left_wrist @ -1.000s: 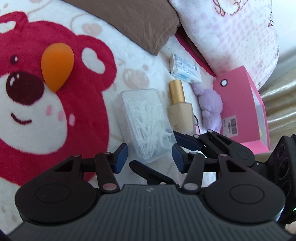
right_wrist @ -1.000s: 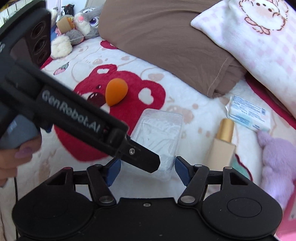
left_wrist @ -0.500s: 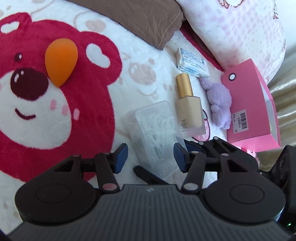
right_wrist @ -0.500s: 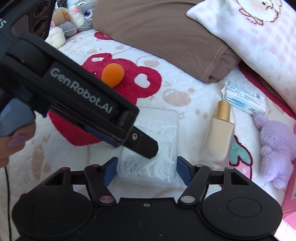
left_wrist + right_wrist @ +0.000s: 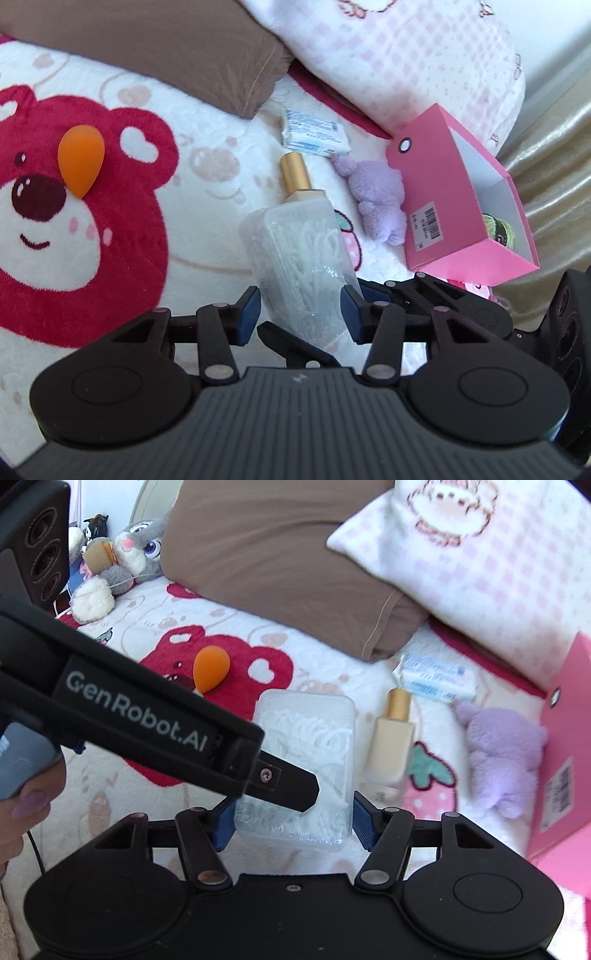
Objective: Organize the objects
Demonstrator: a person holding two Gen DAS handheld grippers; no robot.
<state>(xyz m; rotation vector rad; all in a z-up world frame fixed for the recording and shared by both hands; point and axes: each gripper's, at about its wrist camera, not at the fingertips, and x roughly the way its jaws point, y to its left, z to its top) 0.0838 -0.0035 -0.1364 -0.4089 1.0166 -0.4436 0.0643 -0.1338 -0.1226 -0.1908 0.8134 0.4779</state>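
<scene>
A clear plastic box of white floss picks (image 5: 306, 760) is held between the blue pads of my right gripper (image 5: 295, 823), lifted and tilted off the blanket; it also shows in the left wrist view (image 5: 303, 258). My left gripper (image 5: 299, 314) is open, its fingers on either side of the box's near end, not pressing it. A gold-capped foundation bottle (image 5: 391, 738), a purple plush toy (image 5: 506, 753), a white-blue packet (image 5: 432, 675) and an orange sponge (image 5: 210, 668) lie on the bear blanket. An open pink box (image 5: 465, 199) stands at the right.
A brown pillow (image 5: 288, 554) and a pink checked pillow (image 5: 480, 561) lie at the back. Plush toys (image 5: 122, 557) sit at the far left. A gold curtain (image 5: 554, 155) hangs beyond the pink box.
My right gripper has closed on the floss pick box and lifted it off the blanket. Both grippers moved forward towards the bottle and pink box.
</scene>
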